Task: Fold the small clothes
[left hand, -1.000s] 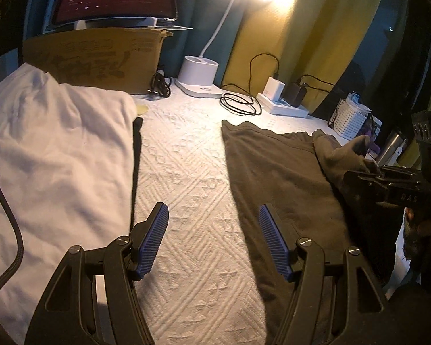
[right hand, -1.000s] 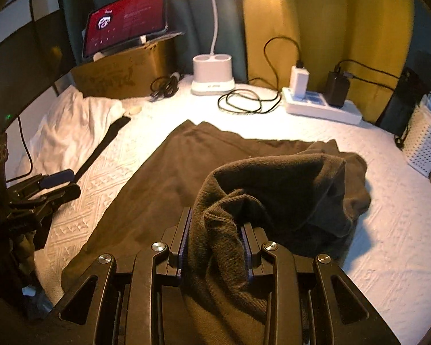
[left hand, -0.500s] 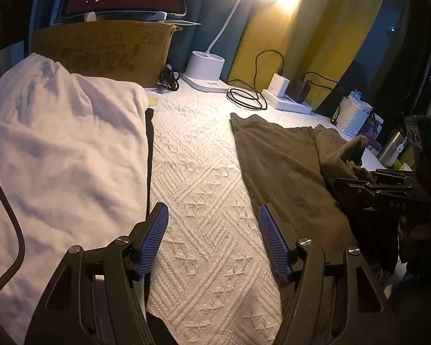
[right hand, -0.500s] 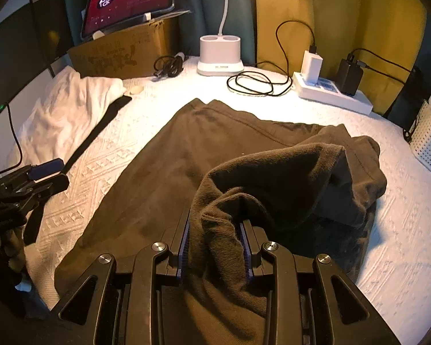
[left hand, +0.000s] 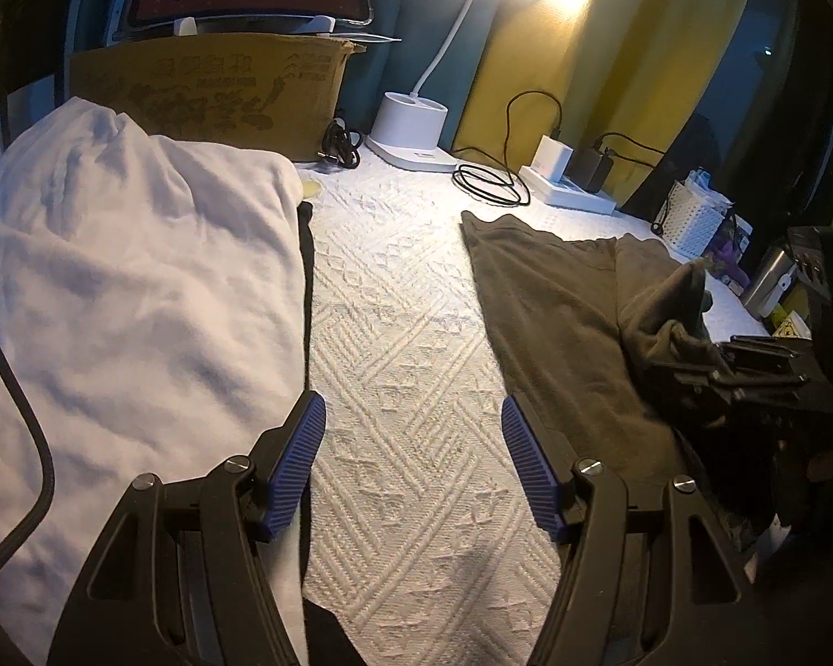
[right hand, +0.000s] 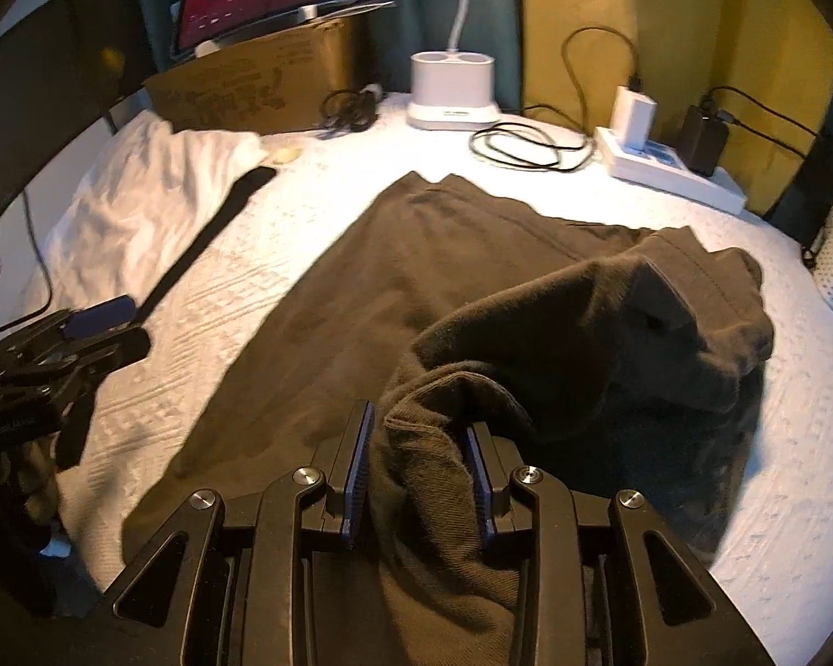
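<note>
Between the right gripper's (right hand: 419, 463) jaws, which had just been opening, sat a bunched fold of the soft, limp olive-brown cotton garment (right hand: 416, 277); beyond, it lay flat. Best held at the hem. The left gripper (left hand: 411, 463) stood spread, empty.

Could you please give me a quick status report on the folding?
Left gripper open, empty, over the bedspread. Right gripper jaws just easing open, brown garment bunched between them, one edge folded over. White cloth lies left, clear of the fold.

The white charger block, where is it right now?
In the right wrist view the white charger block stands plugged into the power strip at the back right, right of the lamp base.
</note>
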